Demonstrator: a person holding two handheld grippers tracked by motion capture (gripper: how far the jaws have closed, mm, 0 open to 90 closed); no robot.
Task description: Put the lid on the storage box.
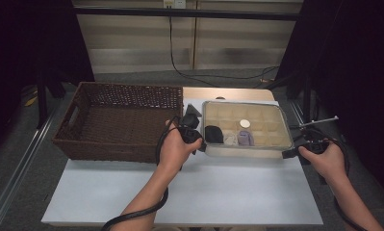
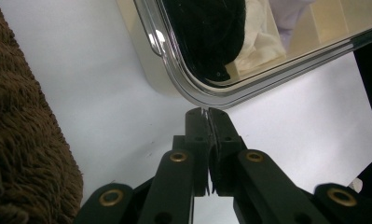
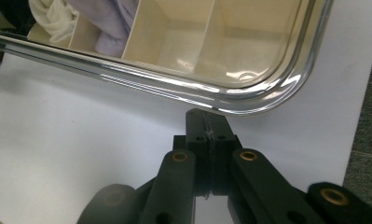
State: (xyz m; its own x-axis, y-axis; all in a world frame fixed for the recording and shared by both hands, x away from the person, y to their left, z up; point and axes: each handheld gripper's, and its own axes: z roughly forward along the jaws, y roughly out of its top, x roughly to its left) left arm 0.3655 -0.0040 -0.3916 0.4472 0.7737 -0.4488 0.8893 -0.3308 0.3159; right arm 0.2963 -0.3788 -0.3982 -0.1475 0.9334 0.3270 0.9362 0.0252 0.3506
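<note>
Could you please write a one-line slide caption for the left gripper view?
Left gripper, jaws shut, pinches the clear lid's near corner rim, beside the wicker basket.

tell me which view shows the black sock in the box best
The high view: the whole black sock sits in a near-left compartment of the lidded box. The left gripper view catches part of it close up through the lid; the right one, barely a dark corner.
</note>
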